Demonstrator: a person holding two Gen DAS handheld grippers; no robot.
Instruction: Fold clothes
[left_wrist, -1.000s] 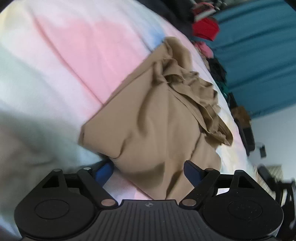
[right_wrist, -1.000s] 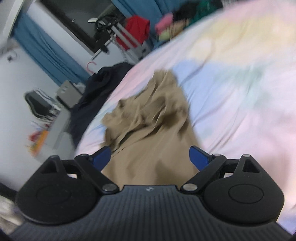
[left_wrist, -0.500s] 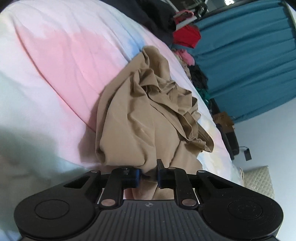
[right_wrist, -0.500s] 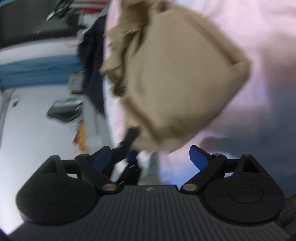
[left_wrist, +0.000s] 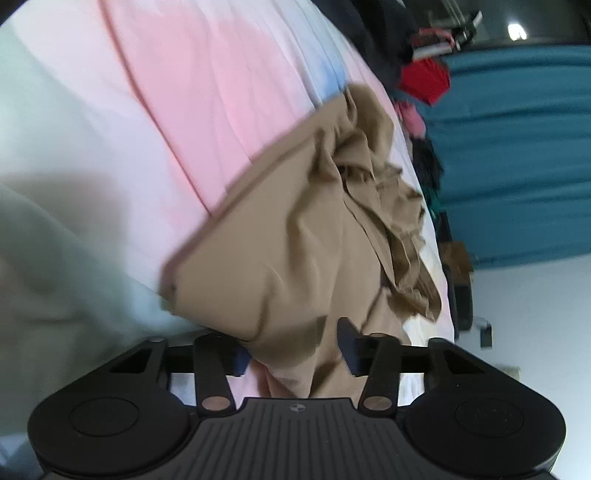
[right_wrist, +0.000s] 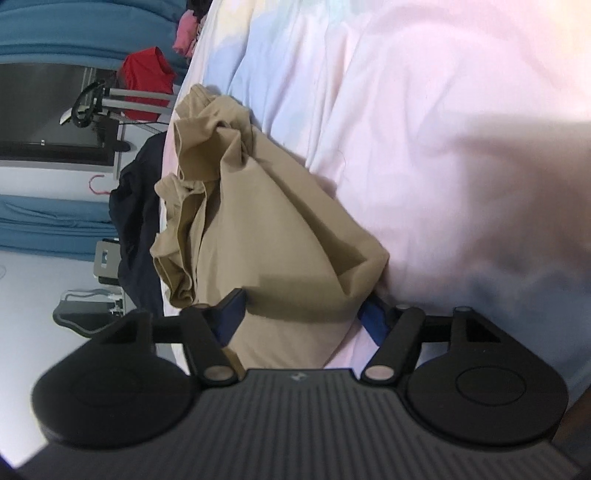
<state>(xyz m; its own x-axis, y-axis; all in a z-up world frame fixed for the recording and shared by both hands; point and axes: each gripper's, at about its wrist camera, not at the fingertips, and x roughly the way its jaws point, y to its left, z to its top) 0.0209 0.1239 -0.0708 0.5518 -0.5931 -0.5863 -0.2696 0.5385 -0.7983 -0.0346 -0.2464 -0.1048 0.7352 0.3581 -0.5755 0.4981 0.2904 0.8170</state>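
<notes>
Left tongs (left_wrist: 295, 349): jaws opening, a fold of the tan garment (left_wrist: 295, 236) between them, pads not pressing it. Garment lies bunched on the bed (left_wrist: 192, 85), pastel sheet, crumpled end away from both cameras. Right tongs (right_wrist: 301, 314): jaws closing around the garment's (right_wrist: 266, 229) near end, cloth between the blue pads, not yet pinched. Teal curtain (left_wrist: 517, 155) and red cloth (left_wrist: 426, 81) beyond the bed.

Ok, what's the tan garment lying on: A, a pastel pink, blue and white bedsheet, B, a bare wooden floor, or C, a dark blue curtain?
A: the tan garment lies crumpled on the pastel bedsheet, pink and pale blue around it in both wrist views.
</notes>
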